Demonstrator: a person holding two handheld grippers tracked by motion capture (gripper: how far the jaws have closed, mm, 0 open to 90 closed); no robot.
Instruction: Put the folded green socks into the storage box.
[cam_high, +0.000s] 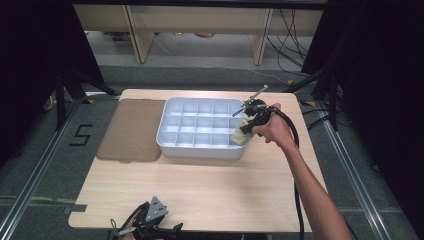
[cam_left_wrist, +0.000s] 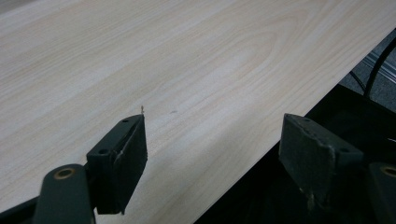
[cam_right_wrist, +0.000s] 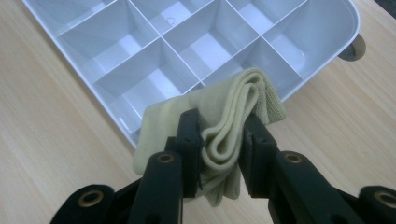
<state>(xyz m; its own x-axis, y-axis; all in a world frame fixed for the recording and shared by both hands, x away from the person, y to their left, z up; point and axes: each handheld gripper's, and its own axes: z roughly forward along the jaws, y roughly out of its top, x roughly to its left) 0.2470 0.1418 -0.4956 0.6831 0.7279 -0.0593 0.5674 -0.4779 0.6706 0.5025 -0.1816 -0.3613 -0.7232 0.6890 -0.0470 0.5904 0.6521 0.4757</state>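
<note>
The folded pale-yellow cloth (cam_right_wrist: 224, 135) was pinched between your right gripper's (cam_right_wrist: 222, 140) jaws, its folds bunched up and hanging over the near corner of the white plastic compartment tray (cam_right_wrist: 299, 81). In the high view the cloth (cam_high: 240, 134) sat at the tray's 4 o'clock corner, above the rim (cam_high: 200, 149), not yet down in any cell. Every cell you could see was empty, so judging from that, pickup was done; placing it in a cell and releasing were left.

Your right hand (cam_high: 270, 127) reached in from 5 o'clock, forearm stretched out across the light wooden table (cam_high: 200, 185), gripper (cam_high: 245, 127) angled down toward the tray's right edge.

Your left gripper (cam_high: 150, 220) rested at the table's 6 o'clock edge, well apart from the tray. Its jaws were spread wide with nothing between them (cam_left_wrist: 212, 154), over bare tabletop (cam_left_wrist: 187, 70).

A flat brown mat (cam_high: 131, 130) lay just beside the tray at 9 o'clock, nothing on it.
</note>
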